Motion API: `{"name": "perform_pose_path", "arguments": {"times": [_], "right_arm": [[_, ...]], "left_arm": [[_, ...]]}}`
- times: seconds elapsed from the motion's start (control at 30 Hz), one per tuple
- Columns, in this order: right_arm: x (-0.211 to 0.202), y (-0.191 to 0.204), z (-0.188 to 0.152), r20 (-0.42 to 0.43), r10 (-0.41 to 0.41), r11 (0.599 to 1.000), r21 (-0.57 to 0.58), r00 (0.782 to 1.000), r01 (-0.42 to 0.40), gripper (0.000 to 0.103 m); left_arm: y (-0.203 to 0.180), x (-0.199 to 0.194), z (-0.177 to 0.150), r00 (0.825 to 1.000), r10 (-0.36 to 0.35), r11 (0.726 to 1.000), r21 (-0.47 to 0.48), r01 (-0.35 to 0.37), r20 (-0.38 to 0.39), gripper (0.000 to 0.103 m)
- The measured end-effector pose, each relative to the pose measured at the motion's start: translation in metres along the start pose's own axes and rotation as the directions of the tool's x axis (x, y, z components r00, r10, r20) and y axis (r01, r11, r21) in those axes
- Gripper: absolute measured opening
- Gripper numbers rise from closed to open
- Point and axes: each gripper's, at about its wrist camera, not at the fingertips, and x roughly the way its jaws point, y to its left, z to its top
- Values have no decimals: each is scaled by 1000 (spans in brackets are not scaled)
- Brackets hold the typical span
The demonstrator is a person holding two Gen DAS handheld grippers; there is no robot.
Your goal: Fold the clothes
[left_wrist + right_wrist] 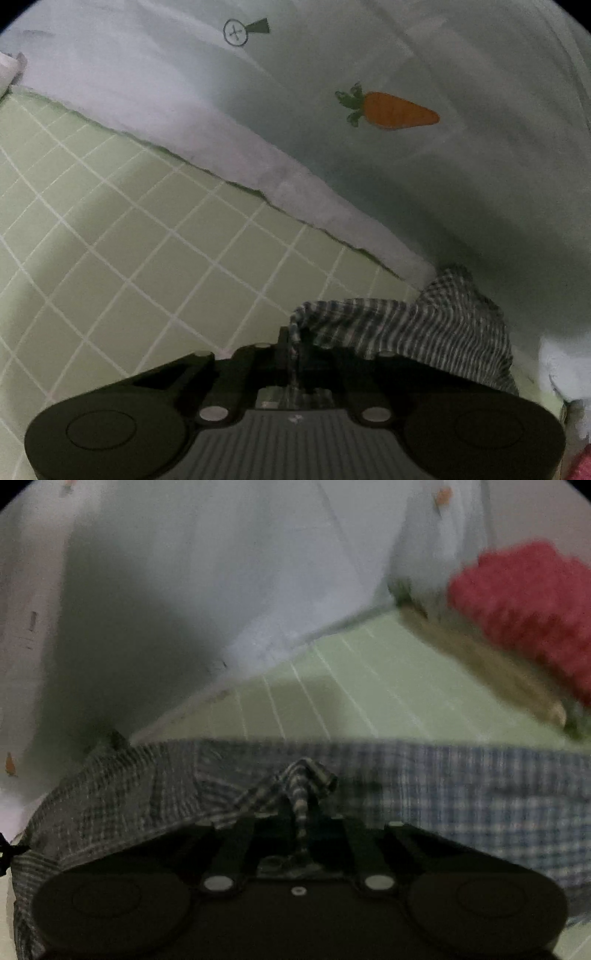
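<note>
Pinching a bunched fold of one blue-and-white checked garment point(424, 325), the left gripper point(293, 354) has its jaws clenched on the cloth, which trails away over the green gridded mat point(129, 229). One right gripper point(306, 805) likewise clamps a twisted ridge of the same checked garment point(461, 786), whose fabric spreads in a band across the near edge of the mat point(369, 686) and drapes around the gripper body. Beyond the mat lies one pale sheet point(406, 55), its edge touching the mat; on it the left wrist view shows one orange carrot print point(395, 110) and one small circled cross mark point(235, 32). At the mat's far right edge in the right wrist view sits one red fuzzy thing point(528, 609), blurred, just beside a tan strip point(480, 661).
</note>
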Motion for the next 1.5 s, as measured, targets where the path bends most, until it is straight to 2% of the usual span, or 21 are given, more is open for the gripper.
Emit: {"name": "perform_pose_path", "arguments": {"times": [0.17, 0.27, 0.33, 0.43, 0.53, 0.67, 0.77, 0.97, 1.07, 1.13, 1.17, 1.2, 1.23, 1.27, 1.3, 1.33, 1.4, 1.5], "right_arm": [[-29, 2, 26, 129, 5, 1000, -26, 992, -1, 5], [-44, 1, 43, 197, 5, 999, -44, 980, 4, 5], [-47, -2, 54, 220, -2, 998, -63, 976, 16, 5], [-37, -10, 59, 207, -26, 997, -70, 978, 41, 5], [-17, -21, 53, 159, -59, 995, -71, 985, 71, 5], [0, -27, 47, 122, -90, 993, -69, 988, 99, 5], [10, -29, 42, 103, -109, 991, -66, 989, 116, 5], [31, -34, 32, 64, -147, 987, -60, 987, 151, 6], [41, -37, 28, 44, -165, 984, -58, 985, 168, 7], [48, -38, 24, 31, -178, 982, -57, 984, 179, 7], [51, -39, 23, 25, -184, 981, -56, 983, 185, 7], [54, -40, 21, 18, -190, 980, -56, 982, 191, 7], [58, -41, 20, 12, -196, 979, -55, 980, 197, 7], [61, -42, 18, 5, -202, 978, -55, 979, 202, 7], [56, -37, 18, 23, -204, 976, -72, 979, 205, 7], [48, -29, 18, 50, -194, 975, -98, 980, 198, 7], [30, -13, 17, 103, -170, 971, -152, 980, 184, 7], [2, 16, 10, 164, -82, 964, -237, 983, 120, 7]], "left_arm": [[-31, -25, 6, 997, 5, 999, 40, -8, 77, 2], [-60, -32, 8, 995, 5, 994, 109, -16, 101, 3], [-82, -28, 7, 993, 30, 985, 163, -49, 112, 3], [-107, -10, 2, 990, 87, 969, 222, -111, 115, 3], [-121, 17, -3, 983, 150, 946, 275, -174, 105, 3], [-126, 50, -8, 974, 214, 929, 293, -225, 69, 3], [-128, 61, -12, 963, 255, 906, 325, -269, 86, 3], [-132, 67, -22, 949, 272, 854, 414, -316, 163, 4], [-132, 69, -23, 944, 272, 845, 423, -327, 186, 5], [-131, 69, -20, 949, 260, 848, 428, -313, 178, 11], [-131, 67, -18, 949, 262, 845, 433, -313, 175, 23], [-131, 63, -17, 945, 271, 839, 436, -325, 183, 44], [-131, 57, -16, 940, 280, 833, 436, -339, 196, 55], [-132, 45, -18, 937, 275, 834, 430, -345, 217, 71], [-130, 32, -18, 936, 256, 843, 418, -339, 243, 76], [-126, 19, -19, 936, 230, 854, 407, -325, 265, 77], [-118, -7, -22, 938, 192, 870, 392, -299, 289, 87], [-105, -40, -40, 935, 175, 880, 377, -289, 310, 88]]}}
